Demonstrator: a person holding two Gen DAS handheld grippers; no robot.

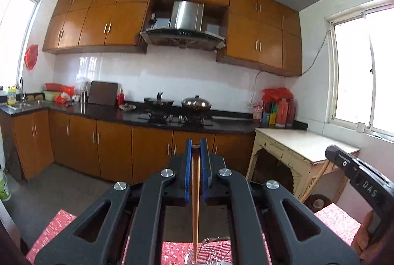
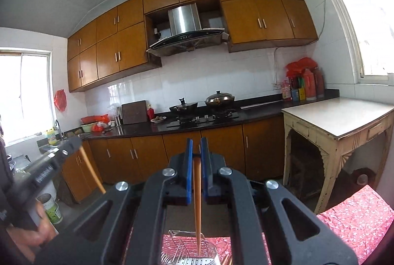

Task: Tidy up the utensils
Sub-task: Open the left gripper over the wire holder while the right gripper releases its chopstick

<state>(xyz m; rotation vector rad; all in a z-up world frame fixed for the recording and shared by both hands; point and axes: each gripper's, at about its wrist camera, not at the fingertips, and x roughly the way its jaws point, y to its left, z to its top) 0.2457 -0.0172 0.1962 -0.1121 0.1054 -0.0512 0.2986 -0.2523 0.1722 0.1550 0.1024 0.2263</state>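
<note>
A: Holding a wooden chopstick [image 1: 195, 203] apiece, both tools are raised over the red floral tablecloth [image 1: 49, 228]. The left hand-held gripper [image 1: 196, 154] has its blue pads pressed tight on the thick end, and the stick hangs down with its thin tip over the wire utensil basket [image 1: 214, 252].

B: And the other side?

A: Same picture. The right hand-held gripper [image 2: 196, 154] is clamped shut on its own chopstick [image 2: 197, 203], whose tip points down into the utensil basket [image 2: 189, 252], a metal one with a perforated floor. I cannot tell whether the tip touches it.

B: Can each camera see the other tool?

A: Yes. The right one shows at the right edge of the left view, with a hand [image 1: 364, 238] gripping its handle. In the right view the left one sits blurred at the left edge, its chopstick slanting down below it.

B: What lies beyond the desk?

A: A cream side table [image 2: 339, 114] to the right, near a window. Further back, brown base cabinets [image 1: 110, 146] carry a black countertop [image 1: 110, 114] with a gas hob [image 1: 172, 117], a dark wok [image 1: 158, 102] and a lidded steel pot [image 1: 196, 102] on it. A cutting board [image 1: 103, 93] leans on the white tiles, red bottles [image 1: 283, 112] stand at the right end, and the range hood [image 1: 183, 36] hangs between the upper cabinets [image 1: 98, 18].
</note>
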